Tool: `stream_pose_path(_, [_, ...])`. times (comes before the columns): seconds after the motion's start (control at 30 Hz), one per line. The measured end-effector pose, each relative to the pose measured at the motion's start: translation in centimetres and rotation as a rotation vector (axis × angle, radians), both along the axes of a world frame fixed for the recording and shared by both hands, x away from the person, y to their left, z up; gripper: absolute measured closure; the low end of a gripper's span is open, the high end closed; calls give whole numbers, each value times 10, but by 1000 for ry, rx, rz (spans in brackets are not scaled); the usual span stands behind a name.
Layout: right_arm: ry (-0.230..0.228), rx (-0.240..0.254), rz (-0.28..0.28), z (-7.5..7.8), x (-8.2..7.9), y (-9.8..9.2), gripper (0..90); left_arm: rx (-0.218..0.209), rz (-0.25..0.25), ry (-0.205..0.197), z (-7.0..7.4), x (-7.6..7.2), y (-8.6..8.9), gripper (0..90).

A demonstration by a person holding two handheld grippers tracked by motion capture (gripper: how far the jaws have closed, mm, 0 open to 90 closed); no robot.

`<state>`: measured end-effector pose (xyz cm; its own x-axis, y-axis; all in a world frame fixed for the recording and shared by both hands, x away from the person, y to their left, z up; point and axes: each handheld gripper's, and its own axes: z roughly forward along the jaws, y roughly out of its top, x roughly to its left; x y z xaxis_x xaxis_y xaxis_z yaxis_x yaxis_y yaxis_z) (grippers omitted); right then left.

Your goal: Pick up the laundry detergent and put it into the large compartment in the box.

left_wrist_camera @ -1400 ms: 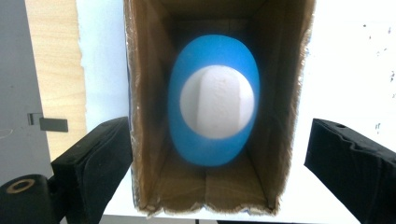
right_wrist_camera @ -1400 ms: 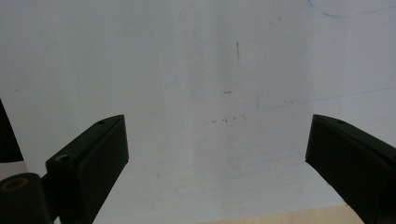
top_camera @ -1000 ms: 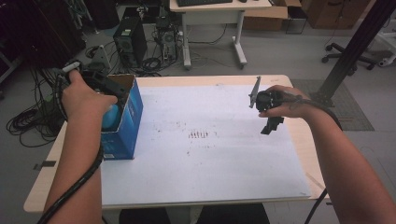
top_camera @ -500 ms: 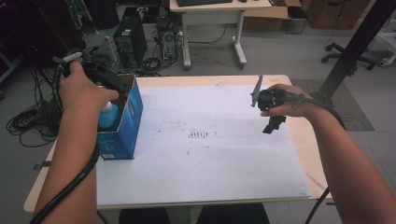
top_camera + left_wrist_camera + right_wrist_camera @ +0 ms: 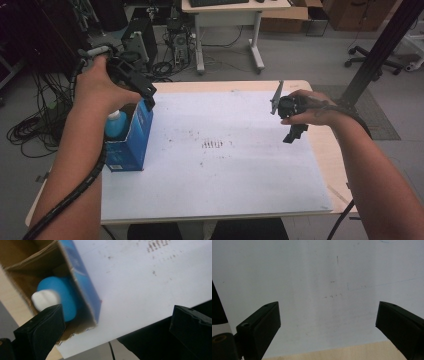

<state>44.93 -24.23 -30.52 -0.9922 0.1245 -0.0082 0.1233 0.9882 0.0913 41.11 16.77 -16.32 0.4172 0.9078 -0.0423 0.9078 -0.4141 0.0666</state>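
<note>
The left gripper (image 5: 131,81) hangs above the table's (image 5: 320,150) far left corner with its jaws spread wide and empty, while the right gripper (image 5: 291,117) hovers over the table's right side, jaws likewise wide apart.

We see a light wooden table (image 5: 327,150); a large white sheet (image 5: 225,165) lies flat on it and covers most of the top, bare wood showing along its edges; the sheet carries small dark marks near its middle; an open blue box (image 5: 131,137) stands at the sheet's left edge.
</note>
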Motion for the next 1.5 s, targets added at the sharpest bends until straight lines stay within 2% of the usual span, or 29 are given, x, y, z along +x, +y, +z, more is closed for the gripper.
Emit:
stream_pose_path(0.13, [-2,-1,-2,0,0,-1,56,-33,-99,37,-3,0,-14,2])
stream_pose_path(0.23, [-4,1,-6,0,-1,-3,56,-5,-153,45,-7,0,-23,2])
stream_pose_path(0.37, [-8,1,0,2,-4,-2,56,10,-240,53,-12,2,-34,2])
stream_pose_path(0.5, [-13,0,2,4,-5,-2,56,-70,-352,87,-19,3,-47,2])
stream_pose_path(0.63, [-20,-6,12,6,-7,1,56,-123,-436,95,-25,4,-57,2])
stream_pose_path(0.77, [-21,-10,22,6,-9,3,55,-142,-490,90,-29,4,-63,2])
stream_pose_path(0.93, [-18,-15,20,4,-8,5,56,-165,-568,56,-34,1,-70,2])
stream_pose_path(1.0, [-14,-18,19,2,-8,6,56,-159,-609,42,-37,-1,-73,2])
stream_pose_path(1.23, [-11,-14,21,0,-7,8,56,-138,-652,50,-43,-3,-81,2])
stream_pose_path(1.5, [-10,-13,17,0,-4,7,56,-139,-652,45,-45,-1,-82,2])
